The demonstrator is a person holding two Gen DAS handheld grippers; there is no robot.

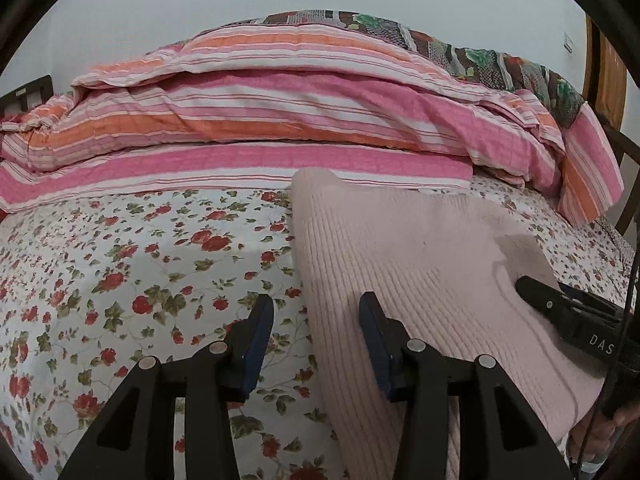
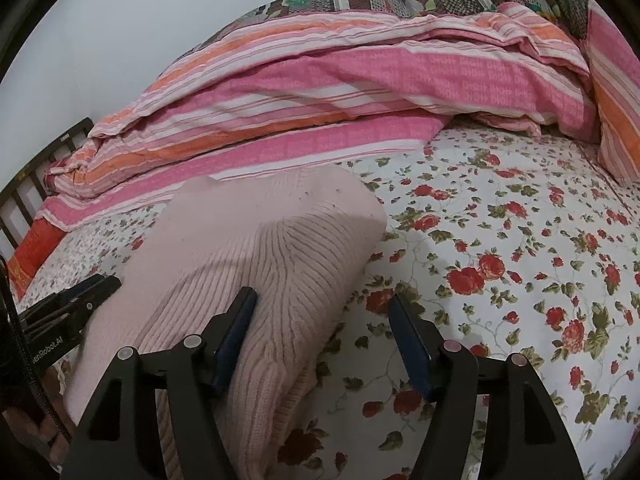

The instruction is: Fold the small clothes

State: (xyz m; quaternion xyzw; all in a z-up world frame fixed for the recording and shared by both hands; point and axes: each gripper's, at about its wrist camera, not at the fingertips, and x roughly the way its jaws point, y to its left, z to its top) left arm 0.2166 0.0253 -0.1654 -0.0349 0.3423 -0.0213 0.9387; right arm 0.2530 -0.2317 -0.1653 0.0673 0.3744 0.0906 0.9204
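A pale pink ribbed knit garment (image 1: pixel 420 260) lies folded in a long shape on the floral bed sheet (image 1: pixel 140 280). My left gripper (image 1: pixel 316 316) is open and straddles the garment's left edge, one finger over the knit and the other over the sheet. In the right wrist view the same garment (image 2: pixel 272 248) bulges up, and my right gripper (image 2: pixel 322 308) is open across its right edge, its left finger (image 2: pixel 240 320) against the knit. Each gripper also shows in the other's view: the right gripper (image 1: pixel 560 308) and the left gripper (image 2: pixel 76 300).
A bunched pink, orange and white striped quilt (image 1: pixel 280 120) (image 2: pixel 360 92) fills the far side of the bed. The floral sheet (image 2: pixel 520 260) spreads out to the right. A dark slatted bed rail (image 2: pixel 24 200) stands at the left, a wooden door (image 1: pixel 604 68) at the right.
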